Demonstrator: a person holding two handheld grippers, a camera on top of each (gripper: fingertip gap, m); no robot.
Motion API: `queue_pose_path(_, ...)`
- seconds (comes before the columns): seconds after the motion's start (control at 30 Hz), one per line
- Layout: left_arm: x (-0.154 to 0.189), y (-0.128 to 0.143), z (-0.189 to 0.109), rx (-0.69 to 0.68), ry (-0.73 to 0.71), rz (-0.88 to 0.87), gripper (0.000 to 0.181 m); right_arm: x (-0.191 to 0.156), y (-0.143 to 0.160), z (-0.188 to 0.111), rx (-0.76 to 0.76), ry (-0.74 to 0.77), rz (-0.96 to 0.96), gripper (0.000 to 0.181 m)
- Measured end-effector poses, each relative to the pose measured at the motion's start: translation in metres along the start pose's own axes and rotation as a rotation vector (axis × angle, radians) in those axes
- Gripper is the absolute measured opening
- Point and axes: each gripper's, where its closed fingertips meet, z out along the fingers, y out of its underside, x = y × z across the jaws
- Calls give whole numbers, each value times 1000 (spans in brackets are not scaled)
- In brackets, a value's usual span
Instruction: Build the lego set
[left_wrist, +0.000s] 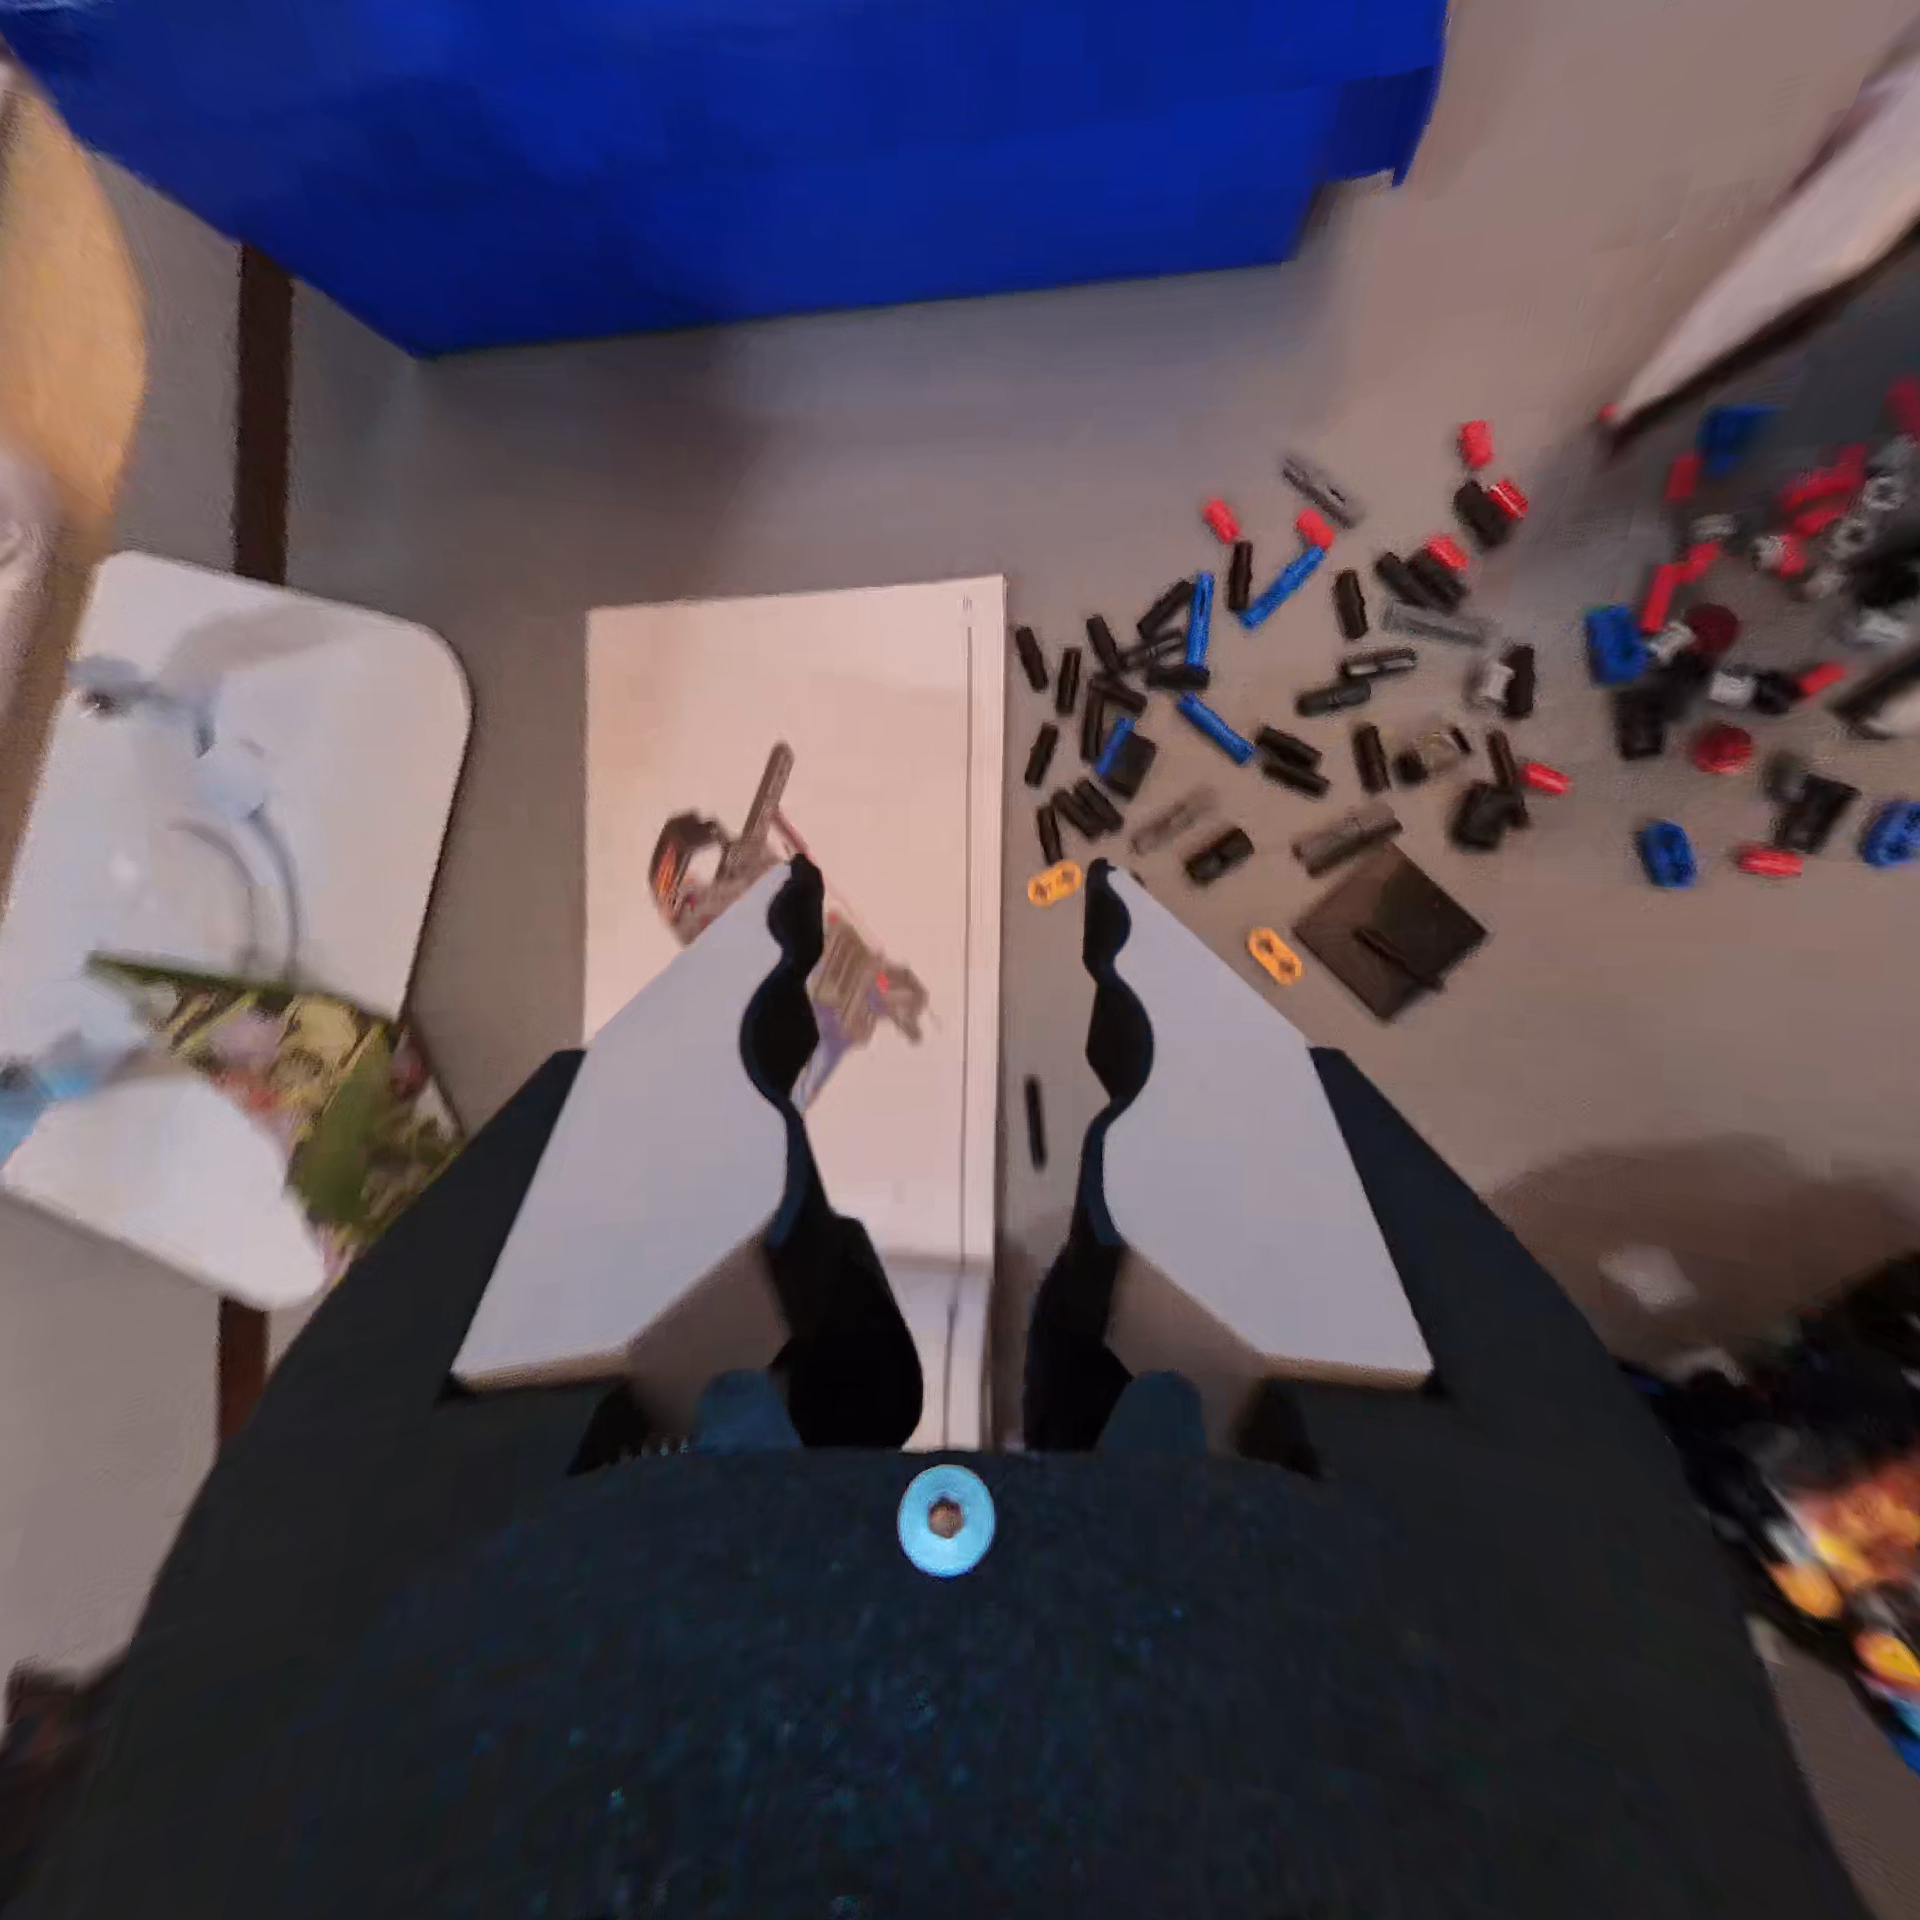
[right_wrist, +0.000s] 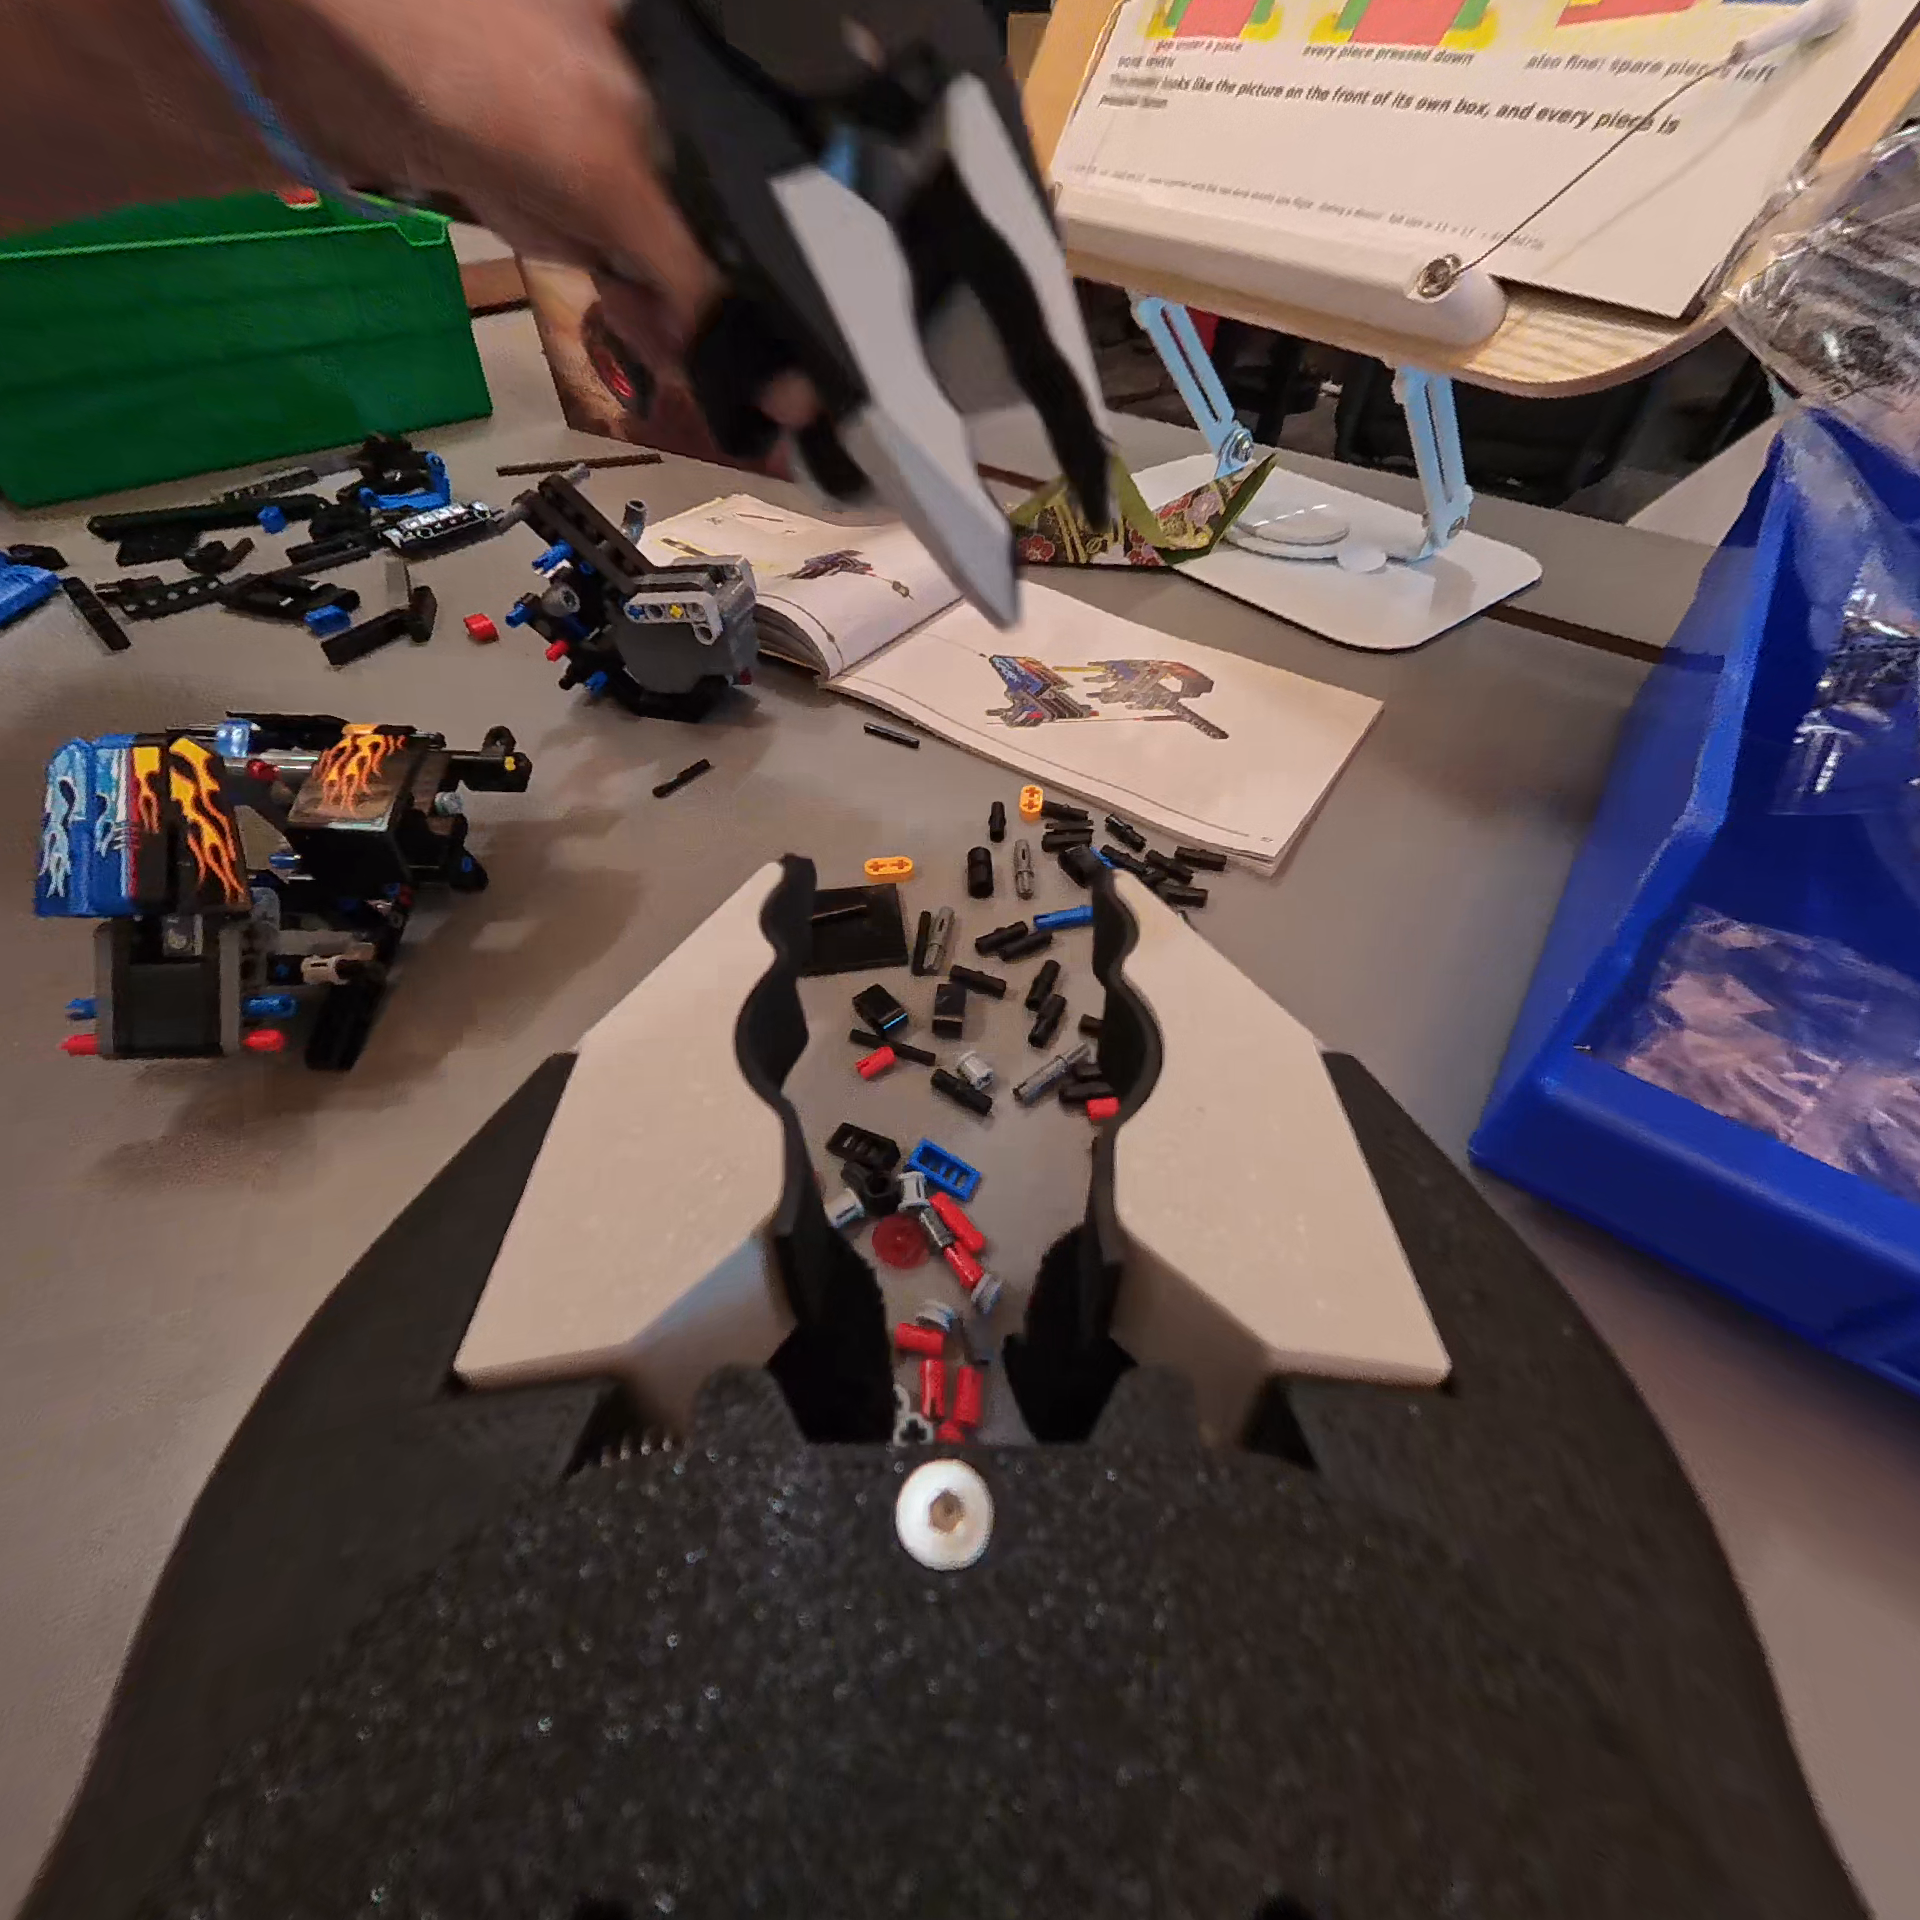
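Open hand-held gripper (right_wrist: 951, 883) above loose pieces (right_wrist: 961, 1049), flame-decorated model (right_wrist: 239, 883) left

A: What do our tools look like?

B: Our left gripper (left_wrist: 945, 883) has a dark, grainy, blue-tinged body with a pale blue screw (left_wrist: 945, 1519) in the middle. Its fingers (left_wrist: 665, 1122) are pale grey wedges with wavy black inner edges.

A: And the other?

B: Our right gripper (right_wrist: 945, 883) matches, in black, with a white screw (right_wrist: 943, 1512).

On the counter (right_wrist: 1403, 935), loose pieces (right_wrist: 966, 1039) lie before the open booklet (right_wrist: 1122, 717); a bin (right_wrist: 1714, 987) sits right, two assemblies (right_wrist: 260, 873) left.
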Motion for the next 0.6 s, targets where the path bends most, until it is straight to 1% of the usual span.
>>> queue_pose_path(0.1, 5, -9, 38, -41, 103, -3, 52, -1, 0, 0, -1, -14, 6, 53)
queue_pose_path(0.2, 3, -15, 60, -49, 79, 40, 52, -2, 0, -1, -2, -14, -7, 53)
queue_pose_path(0.27, -2, -13, 70, -73, 57, 35, 55, -3, 1, -1, -4, -14, -9, 53)
queue_pose_path(0.33, -10, -14, 77, -68, 33, -9, 54, -2, 0, -2, 1, -16, -2, 53)
queue_pose_path(0.43, -9, -19, 87, -42, 65, -54, 52, -2, 0, -3, 6, -25, 14, 53)
queue_pose_path(0.53, 1, -24, 92, -41, 121, -65, 52, -2, 0, -3, 4, -34, 19, 53)
queue_pose_path(0.6, 5, -26, 95, -43, 133, -62, 48, -3, 0, -3, 3, -38, 19, 52)
